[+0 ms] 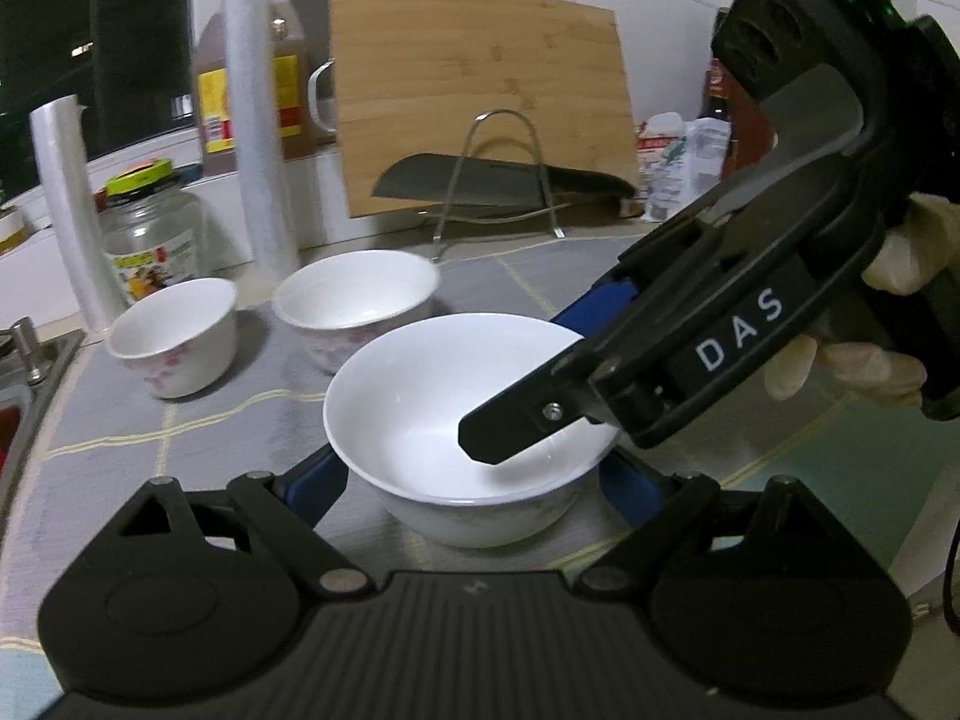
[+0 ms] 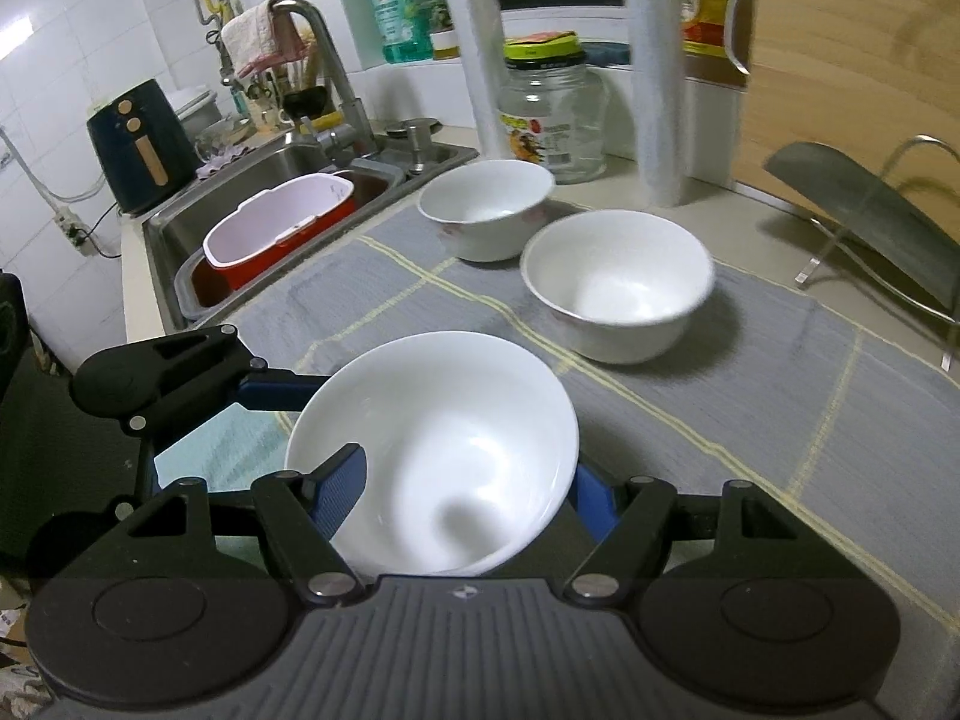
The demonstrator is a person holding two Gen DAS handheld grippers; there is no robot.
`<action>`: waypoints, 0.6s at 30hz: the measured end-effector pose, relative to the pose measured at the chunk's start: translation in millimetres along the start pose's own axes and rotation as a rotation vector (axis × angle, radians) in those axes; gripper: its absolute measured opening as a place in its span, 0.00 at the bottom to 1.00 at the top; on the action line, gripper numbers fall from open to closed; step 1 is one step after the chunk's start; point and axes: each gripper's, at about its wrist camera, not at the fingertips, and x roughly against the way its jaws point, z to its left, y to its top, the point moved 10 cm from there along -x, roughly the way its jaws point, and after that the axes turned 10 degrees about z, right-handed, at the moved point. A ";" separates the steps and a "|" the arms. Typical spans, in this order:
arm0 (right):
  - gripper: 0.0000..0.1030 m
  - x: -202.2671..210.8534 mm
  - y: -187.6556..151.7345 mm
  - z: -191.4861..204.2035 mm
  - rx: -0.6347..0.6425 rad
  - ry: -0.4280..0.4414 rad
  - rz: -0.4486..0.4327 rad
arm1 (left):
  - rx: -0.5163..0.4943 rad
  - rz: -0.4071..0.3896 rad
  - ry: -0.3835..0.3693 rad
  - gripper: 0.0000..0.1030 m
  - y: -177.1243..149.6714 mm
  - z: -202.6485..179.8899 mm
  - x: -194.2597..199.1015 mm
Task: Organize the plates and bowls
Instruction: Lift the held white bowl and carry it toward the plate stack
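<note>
A bamboo cutting board [image 1: 480, 96] leans upright at the back of the counter, with a cleaver [image 1: 498, 180] propped on a wire rack [image 1: 498, 174] before it. Two film rolls [image 1: 255, 120] flank a glass jar [image 1: 150, 234] toward the sink [image 2: 288, 180], which holds a red tub [image 2: 276, 228]. A grey checked mat [image 2: 750, 396] covers the counter's middle.

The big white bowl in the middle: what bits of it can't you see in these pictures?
- Bowl, left wrist view: its right rim is covered by the right gripper, whose black finger reaches inside.
- Bowl, right wrist view: its near wall and base are cut off behind the gripper's black body; a blue finger pad covers part of the left rim.
- Its foot and what lies under it: hidden in both views.
</note>
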 end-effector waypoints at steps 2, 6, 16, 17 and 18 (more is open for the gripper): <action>0.75 6.7 -7.8 -6.6 -0.008 -0.010 0.001 | -0.008 0.000 -0.014 0.88 2.7 -9.8 -3.1; 0.75 18.1 -20.3 -19.8 -0.027 -0.026 0.002 | -0.021 -0.001 -0.042 0.88 7.0 -27.5 -8.0; 0.75 32.2 -43.5 -39.6 -0.036 -0.062 0.021 | -0.043 0.015 -0.087 0.88 9.6 -53.5 -17.8; 0.75 32.2 -45.6 -41.0 -0.039 -0.062 0.024 | -0.043 0.019 -0.091 0.88 9.2 -54.6 -19.2; 0.75 32.6 -47.7 -42.1 -0.042 -0.063 0.026 | -0.043 0.023 -0.095 0.88 9.2 -55.8 -20.7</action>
